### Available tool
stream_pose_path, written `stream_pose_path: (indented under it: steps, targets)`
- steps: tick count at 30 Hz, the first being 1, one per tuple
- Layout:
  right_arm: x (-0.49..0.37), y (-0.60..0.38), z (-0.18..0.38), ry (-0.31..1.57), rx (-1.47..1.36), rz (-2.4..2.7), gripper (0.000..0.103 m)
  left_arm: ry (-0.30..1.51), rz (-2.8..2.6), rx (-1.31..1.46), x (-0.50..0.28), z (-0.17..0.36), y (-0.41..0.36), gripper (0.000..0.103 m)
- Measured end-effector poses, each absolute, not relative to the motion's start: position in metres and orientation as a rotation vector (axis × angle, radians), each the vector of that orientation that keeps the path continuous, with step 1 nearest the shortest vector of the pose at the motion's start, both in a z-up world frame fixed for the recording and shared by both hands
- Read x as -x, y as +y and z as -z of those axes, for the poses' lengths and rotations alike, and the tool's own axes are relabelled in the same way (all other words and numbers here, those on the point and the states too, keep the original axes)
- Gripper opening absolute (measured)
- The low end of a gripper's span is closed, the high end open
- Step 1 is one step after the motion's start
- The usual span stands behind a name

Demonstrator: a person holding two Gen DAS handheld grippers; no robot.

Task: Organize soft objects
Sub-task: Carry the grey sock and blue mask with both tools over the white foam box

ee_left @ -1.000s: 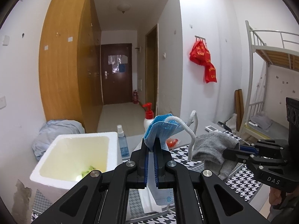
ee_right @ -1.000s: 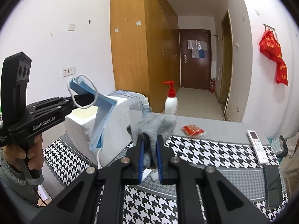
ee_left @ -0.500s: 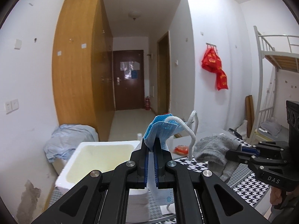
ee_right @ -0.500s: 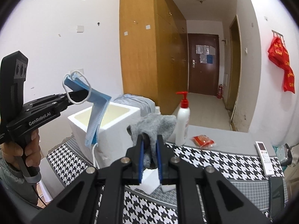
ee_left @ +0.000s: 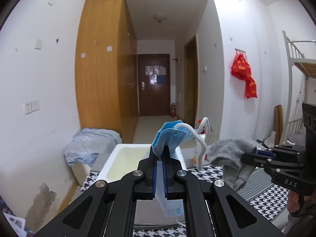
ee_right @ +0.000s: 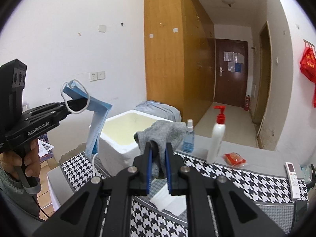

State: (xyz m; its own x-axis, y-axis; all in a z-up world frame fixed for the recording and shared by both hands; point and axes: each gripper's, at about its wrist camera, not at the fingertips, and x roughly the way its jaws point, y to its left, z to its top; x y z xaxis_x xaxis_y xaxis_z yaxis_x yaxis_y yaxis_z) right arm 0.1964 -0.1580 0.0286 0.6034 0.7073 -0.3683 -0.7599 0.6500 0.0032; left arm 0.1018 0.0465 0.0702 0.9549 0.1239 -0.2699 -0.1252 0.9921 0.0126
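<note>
My left gripper (ee_left: 160, 154) is shut on a blue face mask (ee_left: 169, 136) whose white ear loops hang free; it also shows in the right wrist view (ee_right: 96, 118), held in the air to the left of the white foam box (ee_right: 122, 134). My right gripper (ee_right: 158, 148) is shut on a grey sock (ee_right: 164, 132), raised above the table in front of the box. The sock also shows in the left wrist view (ee_left: 231, 154). The foam box (ee_left: 126, 154) is open, with a pale yellow inside.
On the houndstooth tablecloth (ee_right: 246, 179) stand a white pump bottle (ee_right: 217, 138) and a small blue spray bottle (ee_right: 188, 138). A red packet (ee_right: 235, 159), a remote (ee_right: 292, 175) and a white tissue (ee_right: 167, 203) lie there. A bluish cloth bundle (ee_left: 88, 144) sits behind the box.
Both grippers have risen with the mask and the sock still clamped. The foam box now sits lower in both views.
</note>
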Motion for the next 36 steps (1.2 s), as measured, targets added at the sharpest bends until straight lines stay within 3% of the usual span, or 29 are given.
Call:
stream_pose_path:
  steps: [36]
  targets:
    - [-0.203, -0.081, -0.035, 0.365, 0.197, -0.94, 0.016, 0.276, -0.222, 0.054, -0.079, -0.06, 0.099, 0.005]
